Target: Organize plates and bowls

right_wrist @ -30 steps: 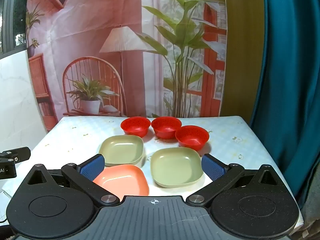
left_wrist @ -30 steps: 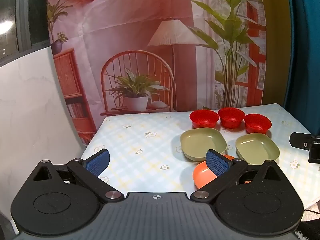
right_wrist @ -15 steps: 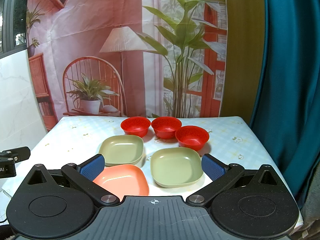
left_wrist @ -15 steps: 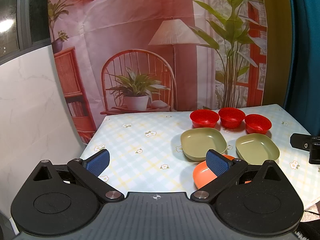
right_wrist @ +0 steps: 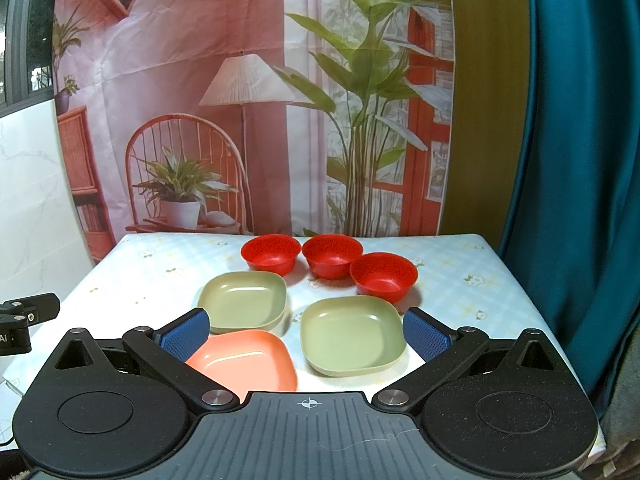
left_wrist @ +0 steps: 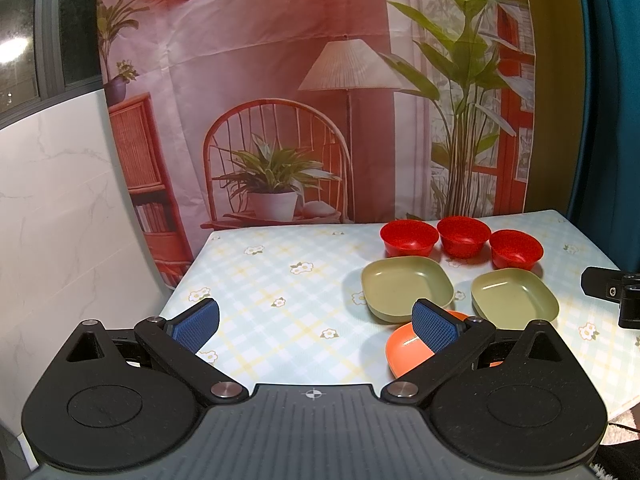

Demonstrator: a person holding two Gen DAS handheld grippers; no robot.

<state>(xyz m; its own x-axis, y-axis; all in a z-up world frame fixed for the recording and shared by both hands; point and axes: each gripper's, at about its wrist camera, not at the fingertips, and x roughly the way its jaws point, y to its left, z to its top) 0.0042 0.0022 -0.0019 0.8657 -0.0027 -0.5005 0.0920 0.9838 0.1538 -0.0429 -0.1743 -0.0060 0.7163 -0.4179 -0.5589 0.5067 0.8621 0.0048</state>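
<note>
Three red bowls (right_wrist: 270, 253) (right_wrist: 332, 255) (right_wrist: 384, 275) stand in a row at the back of the table. In front of them lie two green square plates (right_wrist: 244, 299) (right_wrist: 350, 334) and one orange square plate (right_wrist: 246, 364). My right gripper (right_wrist: 306, 332) is open and empty, held above the near edge over the orange and right green plates. My left gripper (left_wrist: 316, 326) is open and empty over the table's left front; its right finger hides part of the orange plate (left_wrist: 406, 350). The bowls (left_wrist: 409, 237) and green plates (left_wrist: 406, 288) (left_wrist: 514, 298) lie to its right.
The table (left_wrist: 280, 280) has a pale checked cloth with flowers. A printed backdrop hangs behind it, a teal curtain (right_wrist: 580, 160) on the right, a white marble wall (left_wrist: 52, 208) on the left. The other gripper's tip shows at each view's edge (left_wrist: 612, 290) (right_wrist: 24, 312).
</note>
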